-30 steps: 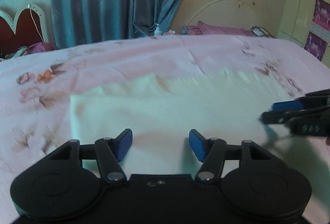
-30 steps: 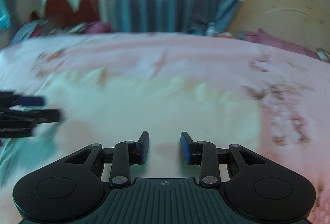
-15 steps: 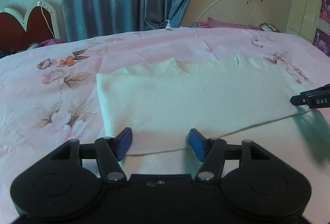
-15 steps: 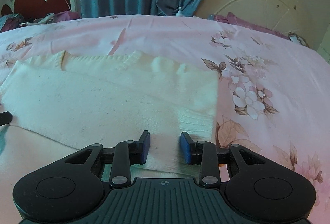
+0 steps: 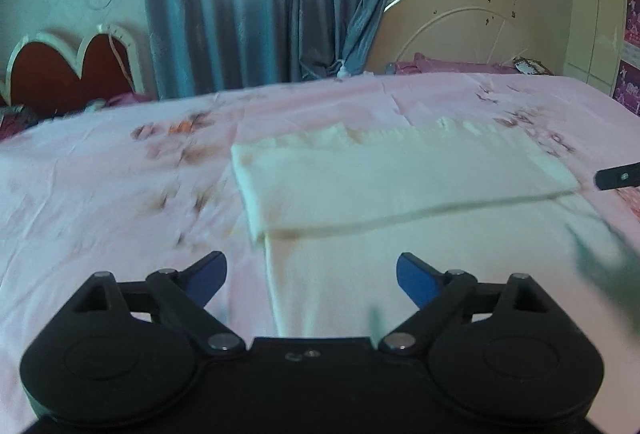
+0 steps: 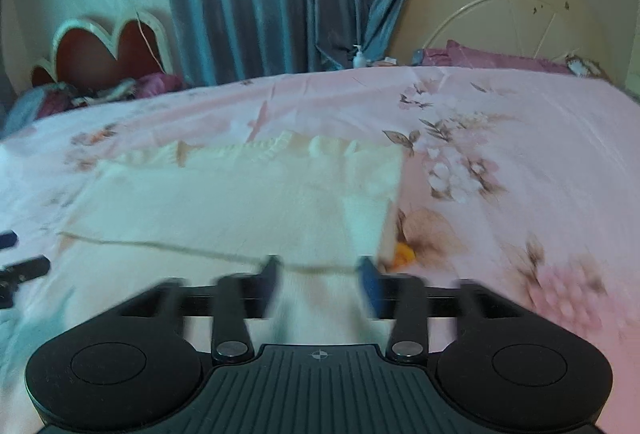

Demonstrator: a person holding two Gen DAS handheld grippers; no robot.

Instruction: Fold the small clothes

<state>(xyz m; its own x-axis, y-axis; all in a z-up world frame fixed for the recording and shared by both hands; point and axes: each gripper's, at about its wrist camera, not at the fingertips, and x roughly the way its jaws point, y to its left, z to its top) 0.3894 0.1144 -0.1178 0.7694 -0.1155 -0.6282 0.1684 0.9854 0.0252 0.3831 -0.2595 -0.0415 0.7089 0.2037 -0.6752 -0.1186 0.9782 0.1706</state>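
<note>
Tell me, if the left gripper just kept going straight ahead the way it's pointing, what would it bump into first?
Most likely the cream garment lying on the pink floral bedsheet. The left gripper is open and points low across the bed, so it would probably meet the folded-over layer's edge first, though depth is hard to judge.

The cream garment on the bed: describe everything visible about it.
The cream garment looks like soft, slightly fuzzy knit. It lies flat on the pink floral bedsheet, with an upper layer folded over the lower one, leaving a straight fold edge across it. Its far edge is ribbed and wavy. Both the left gripper and the right gripper stand open over its near part, gripping nothing. Whether they touch the cloth cannot be told. Something small and orange peeks out at its right edge.
</note>
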